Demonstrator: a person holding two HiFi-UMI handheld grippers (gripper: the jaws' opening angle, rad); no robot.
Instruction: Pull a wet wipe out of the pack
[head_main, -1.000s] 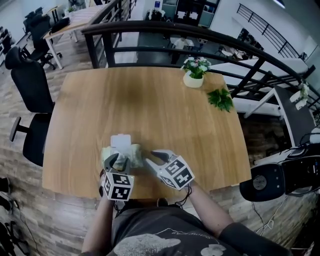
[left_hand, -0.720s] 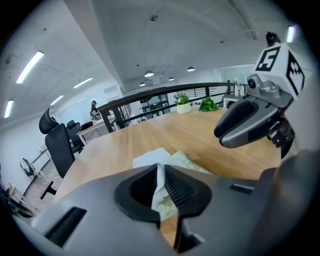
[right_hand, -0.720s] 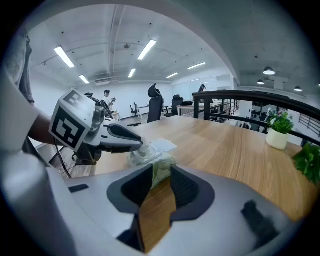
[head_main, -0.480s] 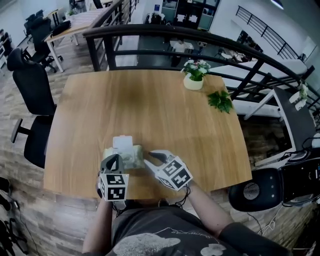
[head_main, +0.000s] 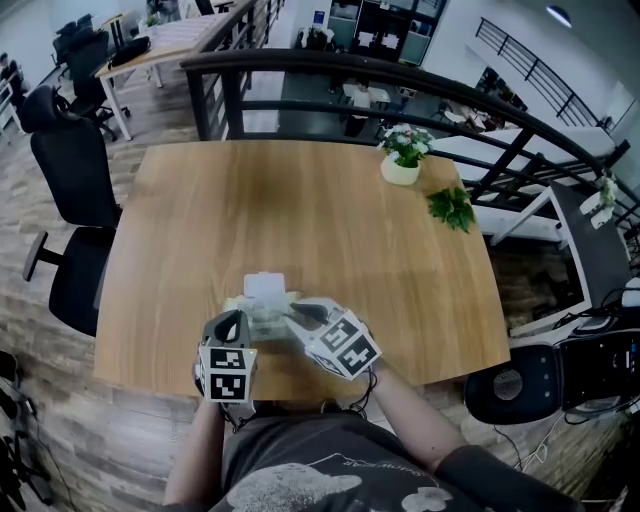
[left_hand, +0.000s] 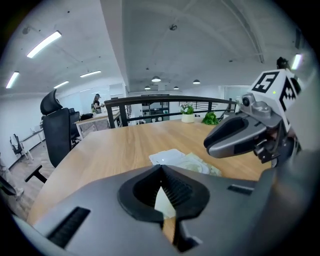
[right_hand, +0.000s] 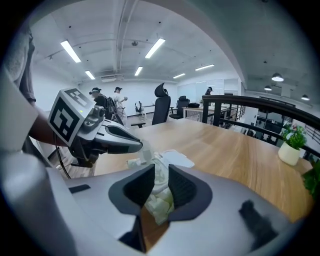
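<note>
Head view: a pale green soft wet-wipe pack (head_main: 262, 305) lies on the light wooden desk (head_main: 300, 200) near its front edge, with the left gripper (head_main: 232, 325) and right gripper (head_main: 298, 316) both at it.

Left gripper view: the jaws are closed, pinching a thin pale edge of the pack.

Right gripper view: the jaws, which have just been closing, grip a crumpled white wet wipe (right_hand: 160, 200) standing up from the pack.

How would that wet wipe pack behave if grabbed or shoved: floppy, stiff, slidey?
Probably floppy: the pack looks wrinkled and slack. Lying flat and low on the table, it seems unlikely to roll or tip. It may slide or lift easily, perhaps why the left gripper pinches its edge.
</note>
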